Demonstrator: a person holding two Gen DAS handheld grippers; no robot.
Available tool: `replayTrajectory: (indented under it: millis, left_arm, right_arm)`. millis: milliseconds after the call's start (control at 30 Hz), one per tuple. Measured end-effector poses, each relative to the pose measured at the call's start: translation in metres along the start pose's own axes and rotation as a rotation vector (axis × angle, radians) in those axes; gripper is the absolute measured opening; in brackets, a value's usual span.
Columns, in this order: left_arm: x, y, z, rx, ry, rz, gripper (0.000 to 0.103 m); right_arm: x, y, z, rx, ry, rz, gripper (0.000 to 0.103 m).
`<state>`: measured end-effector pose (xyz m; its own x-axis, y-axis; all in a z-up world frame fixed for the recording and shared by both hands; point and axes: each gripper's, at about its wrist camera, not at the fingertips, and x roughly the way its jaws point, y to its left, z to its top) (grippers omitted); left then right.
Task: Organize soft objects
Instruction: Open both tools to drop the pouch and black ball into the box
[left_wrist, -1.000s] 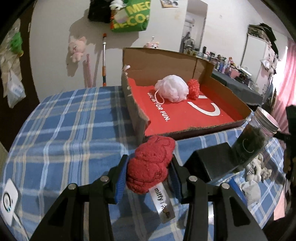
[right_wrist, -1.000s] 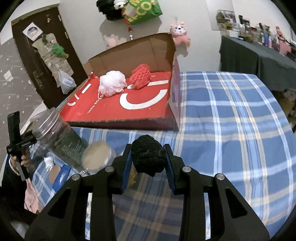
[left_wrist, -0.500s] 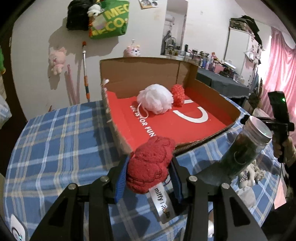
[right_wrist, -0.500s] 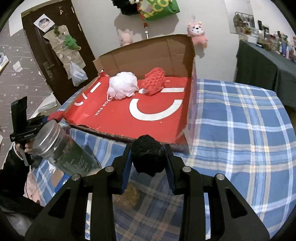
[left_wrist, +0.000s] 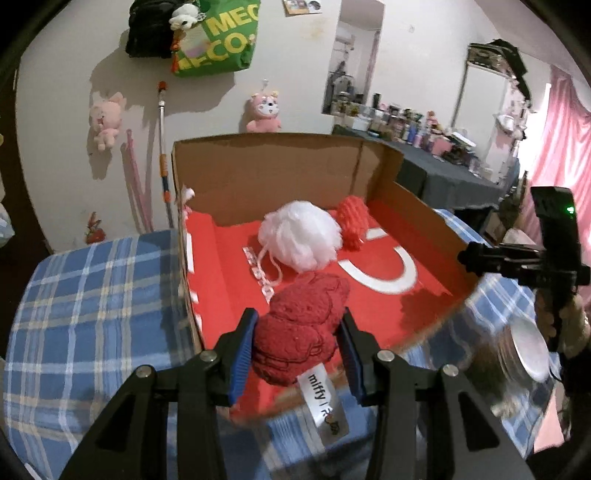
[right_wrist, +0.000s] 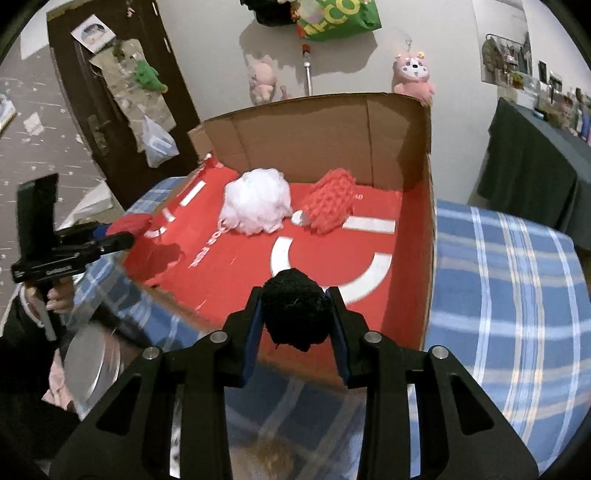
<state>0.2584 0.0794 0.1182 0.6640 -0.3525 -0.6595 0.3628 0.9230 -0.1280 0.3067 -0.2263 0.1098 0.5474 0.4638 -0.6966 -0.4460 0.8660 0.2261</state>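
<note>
Left tool (left_wrist: 298, 336) clamps red plush (left_wrist: 301, 328) tagged "miffy", right tool (right_wrist: 295, 319) clamps black pompom (right_wrist: 294, 314), both over red box (right_wrist: 430, 236).

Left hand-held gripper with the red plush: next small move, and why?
Probably ease forward a little, then open. The left hand-held gripper is shut on the red plush, which seems just past the near edge of the cardboard box. Red floor ahead is bare, short of the white pouf.
</note>
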Motion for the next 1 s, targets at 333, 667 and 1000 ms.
replayTrajectory:
  millis: [333, 667, 1000]
  left_arm:
    - [0.056, -0.005, 0.040, -0.003, 0.105, 0.203, 0.046]
    - [0.118, 0.002, 0.042, 0.036, 0.275, 0.338, 0.047]
    - [0.130, 0.006, 0.038, 0.061, 0.297, 0.364, 0.051]
  right_arm:
    - [0.079, -0.007, 0.050, -0.018, 0.178, -0.224, 0.032]
    - [0.134, -0.018, 0.064, -0.040, 0.328, -0.347, 0.032]
    - [0.145, -0.023, 0.061, -0.080, 0.358, -0.382, 0.053]
